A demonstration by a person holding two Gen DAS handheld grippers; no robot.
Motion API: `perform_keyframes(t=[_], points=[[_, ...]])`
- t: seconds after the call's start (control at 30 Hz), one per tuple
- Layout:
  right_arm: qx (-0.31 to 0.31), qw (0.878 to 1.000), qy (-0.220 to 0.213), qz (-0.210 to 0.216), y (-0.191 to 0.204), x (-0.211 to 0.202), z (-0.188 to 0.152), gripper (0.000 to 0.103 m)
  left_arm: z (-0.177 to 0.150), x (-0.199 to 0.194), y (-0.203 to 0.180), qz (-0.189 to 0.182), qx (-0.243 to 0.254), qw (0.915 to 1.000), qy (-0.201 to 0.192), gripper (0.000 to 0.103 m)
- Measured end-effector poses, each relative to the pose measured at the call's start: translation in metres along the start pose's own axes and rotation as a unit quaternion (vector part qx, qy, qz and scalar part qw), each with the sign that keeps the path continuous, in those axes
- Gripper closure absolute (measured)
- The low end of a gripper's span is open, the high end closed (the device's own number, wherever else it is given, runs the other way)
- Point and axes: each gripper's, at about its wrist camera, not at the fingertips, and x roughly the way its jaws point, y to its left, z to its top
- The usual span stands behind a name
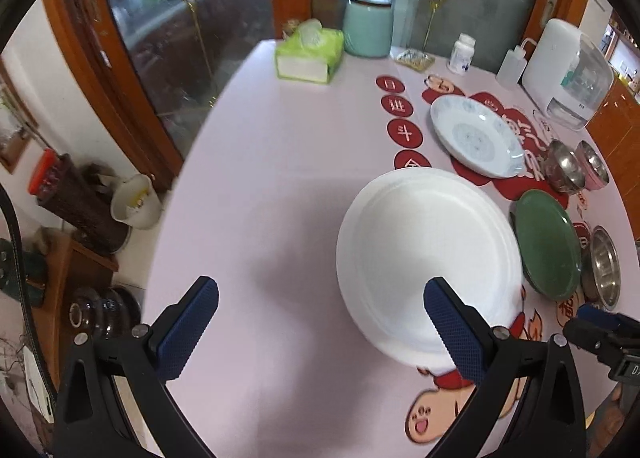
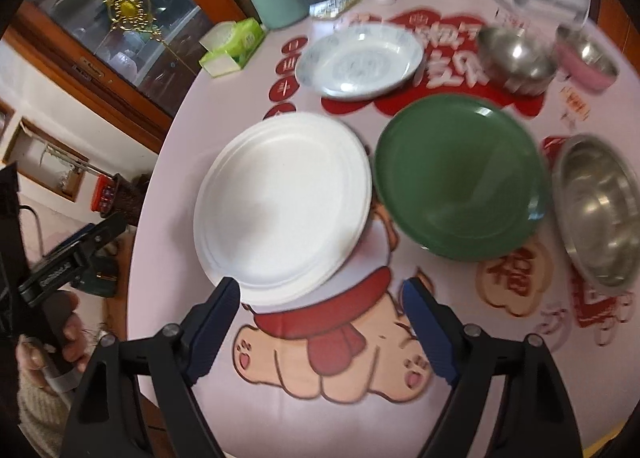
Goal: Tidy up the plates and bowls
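Tilting steeply, both grippers (image 1: 320, 334) (image 2: 322, 334) overhang plates (image 2: 282, 204).

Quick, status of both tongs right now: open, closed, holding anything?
Left tongs: open, empty, over the near edge of the white plate.
Right tongs: open, empty.

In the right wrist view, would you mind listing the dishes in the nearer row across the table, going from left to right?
white plate → green plate → steel basin, which runs off toward the right edge of the picture.
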Motion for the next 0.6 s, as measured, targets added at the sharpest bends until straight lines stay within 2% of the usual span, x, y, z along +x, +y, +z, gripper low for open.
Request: perform_keyframes(t=[0.13, 0.33, 0.43, 0.6], points=[[0.023, 0.999, 0.032, 0.021, -0.004, 0.028, 0.013, 0.027, 0.016, 0.039, -0.005, -0.004, 0.013, 0.9993, 0.034, 0.001], [0.053, 0.996, 0.057, 0.037, -0.010, 0.050, 0.027, 0.028, 0.038, 0.091, -0.011, -0.015, 0.033, 0.9959, 0.083, 0.002], [0.066, 0.995, 0.066, 0.042, -0.015, 0.057, 0.030, 0.028, 0.047, 0.107, -0.013, -0.021, 0.033, 0.9942, 0.100, 0.002], [0.086, 0.992, 0.083, 0.048, -0.023, 0.068, 0.032, 0.034, 0.056, 0.124, -0.009, -0.038, 0.029, 0.9914, 0.122, 0.005]])
